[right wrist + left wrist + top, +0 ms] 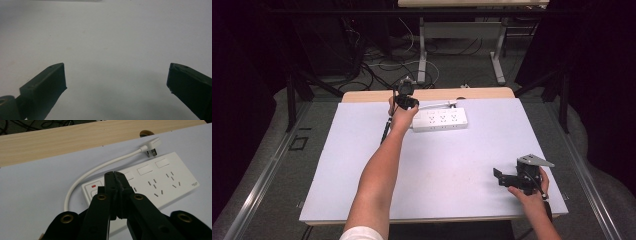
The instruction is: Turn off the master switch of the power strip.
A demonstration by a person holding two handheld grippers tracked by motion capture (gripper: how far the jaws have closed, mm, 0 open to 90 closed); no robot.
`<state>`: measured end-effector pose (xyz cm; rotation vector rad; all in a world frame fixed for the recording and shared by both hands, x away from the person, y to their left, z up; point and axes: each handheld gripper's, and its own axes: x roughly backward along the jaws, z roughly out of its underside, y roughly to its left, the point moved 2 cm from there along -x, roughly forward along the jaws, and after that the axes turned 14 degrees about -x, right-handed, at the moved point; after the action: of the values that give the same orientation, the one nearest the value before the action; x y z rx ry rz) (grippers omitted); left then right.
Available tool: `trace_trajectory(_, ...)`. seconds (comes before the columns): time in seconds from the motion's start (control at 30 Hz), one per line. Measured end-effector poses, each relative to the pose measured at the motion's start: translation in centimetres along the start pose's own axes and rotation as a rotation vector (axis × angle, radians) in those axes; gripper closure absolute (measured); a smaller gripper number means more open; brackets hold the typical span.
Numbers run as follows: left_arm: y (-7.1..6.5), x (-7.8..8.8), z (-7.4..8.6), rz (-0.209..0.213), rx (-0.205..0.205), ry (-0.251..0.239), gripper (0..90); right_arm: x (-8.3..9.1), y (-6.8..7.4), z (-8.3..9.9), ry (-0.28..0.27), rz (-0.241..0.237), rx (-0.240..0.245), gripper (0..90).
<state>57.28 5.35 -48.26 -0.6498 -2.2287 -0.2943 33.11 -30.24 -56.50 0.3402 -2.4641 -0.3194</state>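
A white power strip (440, 120) lies flat at the far middle of the table. In the left gripper view the strip (162, 177) shows several sockets and a switch with a red mark (93, 186) at its near end. Its short white cord (100, 167) loops round to a plug (153, 145) resting on the table beside it. My left gripper (408, 103) hovers at the strip's left end; its jaws (115, 173) are shut with nothing between them, their tips over the switch end. My right gripper (499, 177) rests low near the front right, jaws (116, 77) wide open over bare tabletop.
A white sheet (447, 165) covers the table, with a wooden strip (362, 96) bare along the far edge. Beyond stand table legs and loose cables on the floor (387, 67). A black rod (386, 131) slants beside my left forearm.
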Motion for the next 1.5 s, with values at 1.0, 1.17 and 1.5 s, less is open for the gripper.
trace_trajectory(1.0, 0.5, -4.0, 2.8, -0.007, 0.064, 0.054, 90.0, -0.2, 0.2, 0.1, 0.005, -0.006, 0.022, 1.9)
trace_trajectory(1.17, 0.7, -4.6, 3.0, -0.015, 0.075, 0.062, 90.0, -0.1, 0.2, 0.1, 0.004, -0.007, 0.016, 2.0)
trace_trajectory(1.5, 0.9, -5.0, 2.7, -0.029, 0.067, 0.055, 90.0, -0.1, 0.3, 0.2, 0.004, -0.008, 0.019, 2.3)
